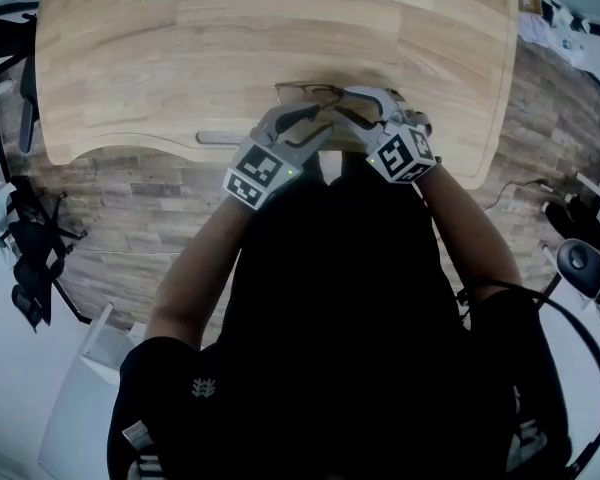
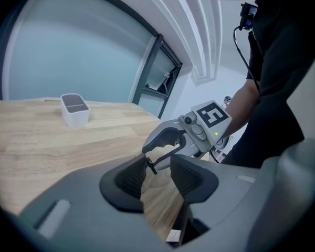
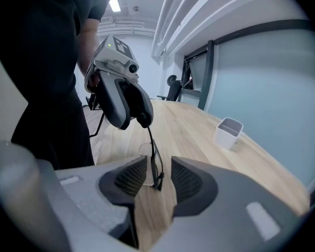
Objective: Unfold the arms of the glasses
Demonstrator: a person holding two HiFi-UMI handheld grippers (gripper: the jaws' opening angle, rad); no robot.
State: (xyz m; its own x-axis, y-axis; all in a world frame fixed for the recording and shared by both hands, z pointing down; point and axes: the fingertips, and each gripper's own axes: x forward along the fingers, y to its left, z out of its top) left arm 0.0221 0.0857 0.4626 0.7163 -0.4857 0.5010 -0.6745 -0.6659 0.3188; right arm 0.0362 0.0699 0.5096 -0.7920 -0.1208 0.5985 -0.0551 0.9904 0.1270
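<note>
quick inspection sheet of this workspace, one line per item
surface: light wooden table, rounded near edge
job's things: glasses at the near edge, one arm reaching out toward the left gripper
clutter: small white container, apart from the glasses
grippers: left gripper jaws apart, arm tip between them; right gripper jaws apart around the frame
cables: black cable by the person's right side
surroundings: wood-look floor, glass partition, office chair
</note>
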